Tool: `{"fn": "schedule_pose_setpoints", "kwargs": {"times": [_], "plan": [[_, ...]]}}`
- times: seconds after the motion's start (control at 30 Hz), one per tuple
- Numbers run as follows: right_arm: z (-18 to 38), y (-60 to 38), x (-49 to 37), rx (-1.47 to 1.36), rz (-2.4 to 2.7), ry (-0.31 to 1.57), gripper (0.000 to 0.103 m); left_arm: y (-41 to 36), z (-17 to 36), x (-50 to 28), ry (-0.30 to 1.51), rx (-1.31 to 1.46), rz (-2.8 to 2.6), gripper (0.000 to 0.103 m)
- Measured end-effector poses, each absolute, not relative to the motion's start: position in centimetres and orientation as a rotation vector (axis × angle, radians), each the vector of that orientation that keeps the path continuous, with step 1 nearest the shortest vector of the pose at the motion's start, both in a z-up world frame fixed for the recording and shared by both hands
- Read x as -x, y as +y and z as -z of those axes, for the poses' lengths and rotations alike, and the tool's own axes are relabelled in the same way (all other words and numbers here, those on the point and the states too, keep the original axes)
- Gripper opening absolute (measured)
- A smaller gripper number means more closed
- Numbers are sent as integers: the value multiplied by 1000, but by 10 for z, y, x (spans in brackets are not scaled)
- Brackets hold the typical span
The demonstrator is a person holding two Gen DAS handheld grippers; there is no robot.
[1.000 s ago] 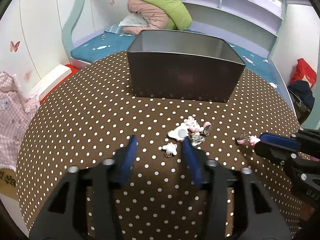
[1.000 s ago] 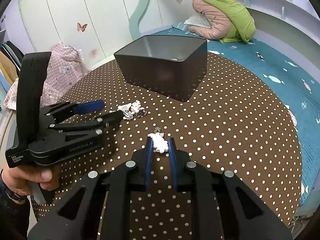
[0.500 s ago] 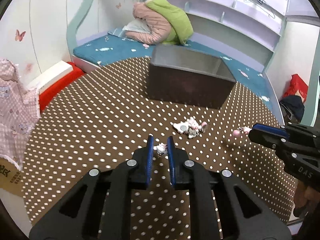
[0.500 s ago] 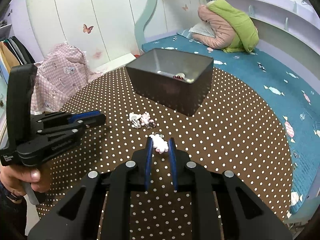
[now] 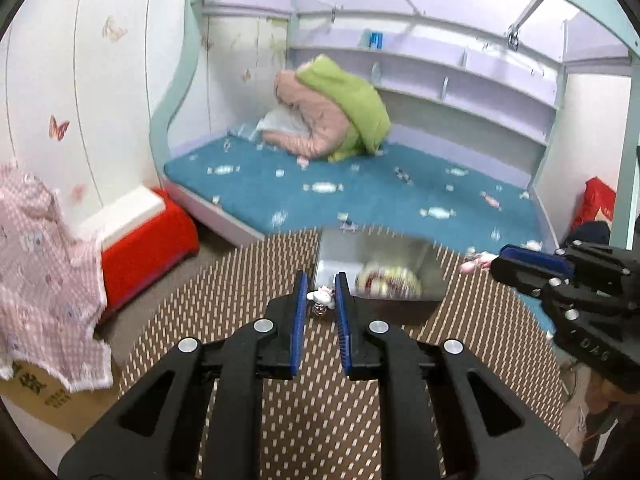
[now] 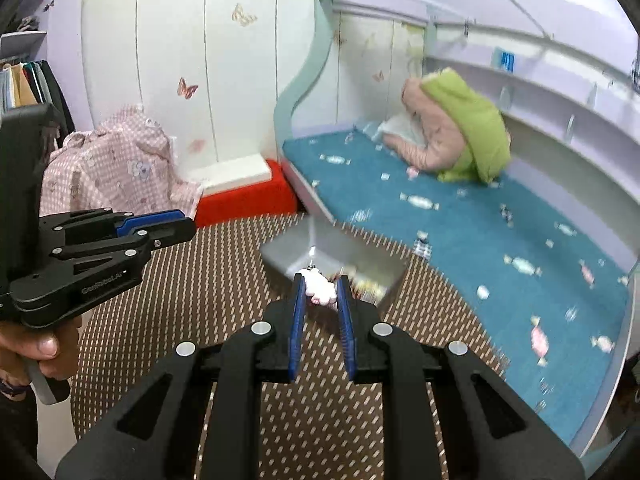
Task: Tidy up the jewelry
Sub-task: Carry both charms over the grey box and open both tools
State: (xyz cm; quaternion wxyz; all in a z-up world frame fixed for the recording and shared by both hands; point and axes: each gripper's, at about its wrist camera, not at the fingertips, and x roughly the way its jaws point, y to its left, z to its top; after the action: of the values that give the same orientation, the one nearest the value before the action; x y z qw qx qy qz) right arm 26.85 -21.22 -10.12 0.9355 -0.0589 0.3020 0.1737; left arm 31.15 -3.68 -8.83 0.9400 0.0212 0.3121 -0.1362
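Left gripper (image 5: 321, 295) has its jaws pinched on a small white charm (image 5: 322, 295), held up over the near edge of the box (image 5: 428, 258) on the polka-dot worktop (image 5: 224, 300). Right gripper (image 6: 320, 288) is clamped on a pink charm (image 6: 319, 288), also over the box, blurry jewelry inside.

Box (image 5: 428, 264): dull grey metal, smooth walls. Tablecloth (image 5: 248, 304): matt brown dotted cloth. Left gripper (image 5: 320, 294), right gripper (image 6: 322, 288): matt black plastic, blue ribbed pads. White charm (image 5: 321, 295), pink charm (image 6: 320, 289): glossy, plastic-looking, small metal rings. Bed cover (image 5: 360, 196): teal cloth.
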Motion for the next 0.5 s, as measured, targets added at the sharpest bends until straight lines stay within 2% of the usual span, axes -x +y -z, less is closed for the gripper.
{"fn": "schedule_pose_setpoints", "kwargs": {"times": [0.27,0.5], "plan": [[79,-219,-305,106,-347,607,15,-53,52,-359,625,3,333,14],[89,-219,-333,90,-355,668,15,-66,64,-405,696,19,359,14]]}}
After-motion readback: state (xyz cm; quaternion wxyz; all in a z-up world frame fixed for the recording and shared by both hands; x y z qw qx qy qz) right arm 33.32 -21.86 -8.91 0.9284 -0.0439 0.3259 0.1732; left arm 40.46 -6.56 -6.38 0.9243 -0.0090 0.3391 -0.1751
